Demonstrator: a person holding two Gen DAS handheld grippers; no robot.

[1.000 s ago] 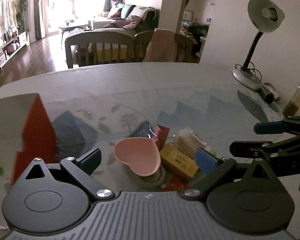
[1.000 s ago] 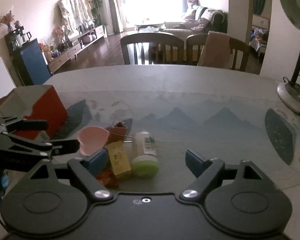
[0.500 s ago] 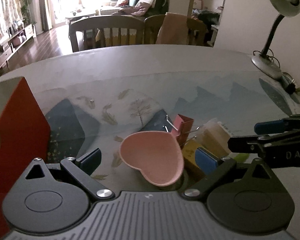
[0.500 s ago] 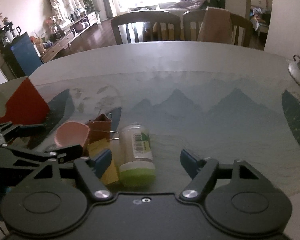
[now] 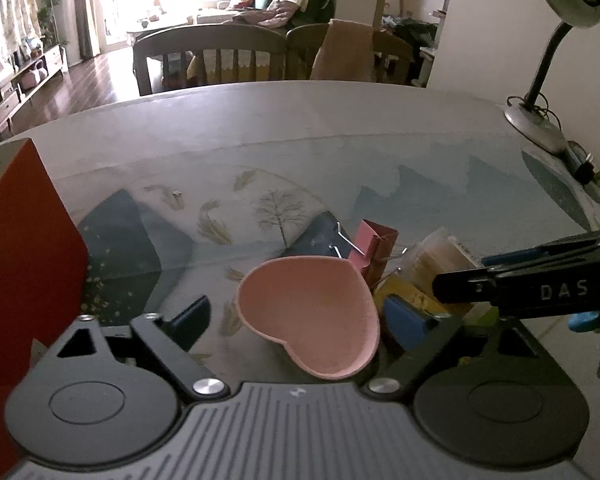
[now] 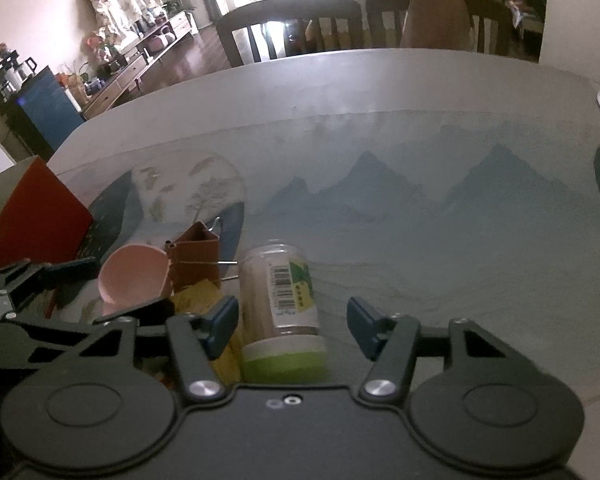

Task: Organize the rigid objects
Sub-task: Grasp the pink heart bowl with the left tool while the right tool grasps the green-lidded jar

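Observation:
A pink heart-shaped dish (image 5: 312,312) lies between the open fingers of my left gripper (image 5: 300,316); it also shows in the right wrist view (image 6: 134,278). Beside it are a red binder clip (image 5: 374,250), a yellow box (image 5: 408,294) and a clear jar with a green lid (image 6: 280,308) lying on its side. My right gripper (image 6: 294,322) is open, with the jar between its fingers. The jar also shows in the left wrist view (image 5: 444,256), partly hidden by the right gripper.
A red and white box (image 5: 24,260) stands at the left on the patterned table (image 5: 300,152); it also shows in the right wrist view (image 6: 36,216). A desk lamp (image 5: 548,80) stands at the far right. Chairs (image 5: 208,56) line the far edge.
Both grippers have moved forward and lower over the cluster. The heart dish now sits between the left fingers, and the jar between the right fingers. Both stay open.

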